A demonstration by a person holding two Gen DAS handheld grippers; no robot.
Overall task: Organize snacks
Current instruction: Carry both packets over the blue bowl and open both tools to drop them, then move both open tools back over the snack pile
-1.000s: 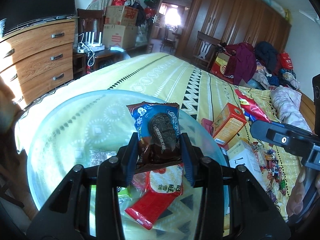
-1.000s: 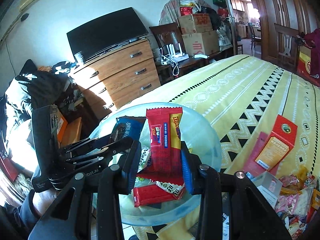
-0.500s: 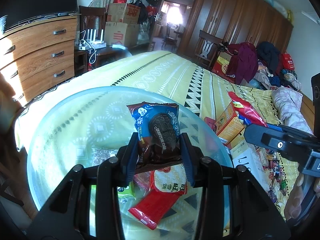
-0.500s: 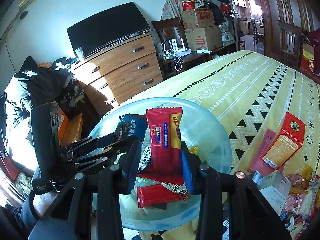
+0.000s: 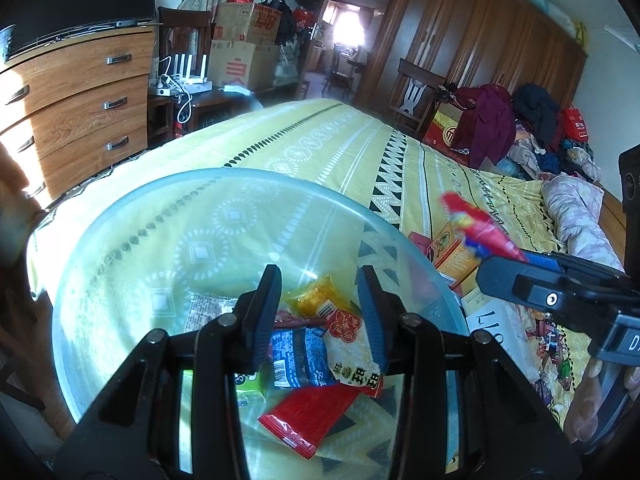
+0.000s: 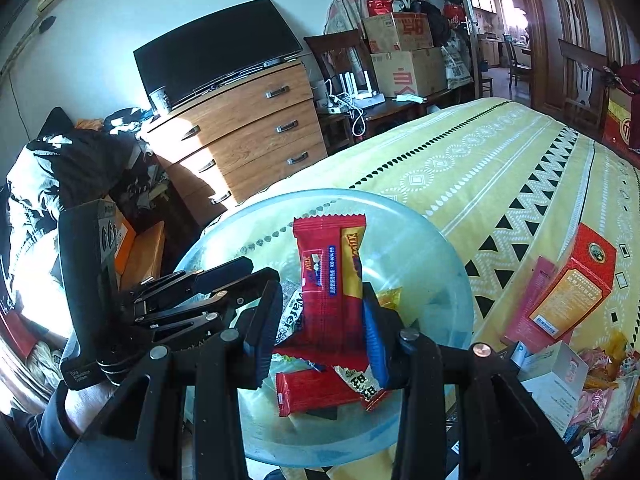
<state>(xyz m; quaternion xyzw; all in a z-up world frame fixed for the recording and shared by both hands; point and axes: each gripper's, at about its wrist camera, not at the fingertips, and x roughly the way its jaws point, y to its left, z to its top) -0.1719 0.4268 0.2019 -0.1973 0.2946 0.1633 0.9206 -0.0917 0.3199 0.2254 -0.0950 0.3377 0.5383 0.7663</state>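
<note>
A clear glass bowl [image 5: 132, 216] sits on the yellow patterned bed and holds several snack packets. My left gripper [image 5: 318, 320] is open and empty above it. The blue cookie packet [image 5: 298, 356] lies in the bowl below its fingers, beside a white rice-cracker packet [image 5: 352, 344], a red packet [image 5: 312, 416] and a yellow one [image 5: 316, 300]. My right gripper [image 6: 320, 320] is shut on a red wafer packet [image 6: 330, 276], held upright over the bowl [image 6: 424, 248]. It shows at the right of the left wrist view [image 5: 480, 236].
An orange-red box [image 6: 568, 292] and a white box [image 6: 556, 376] lie on the bed right of the bowl, with loose sweets [image 6: 604, 364] by them. A wooden dresser [image 6: 240, 132] with a TV stands beyond the bed's left edge. Clothes [image 5: 520, 120] pile at the far right.
My left gripper has opened and the blue cookie packet has dropped into the bowl. My right gripper still holds the red wafer packet and has shifted slightly over the bowl.
</note>
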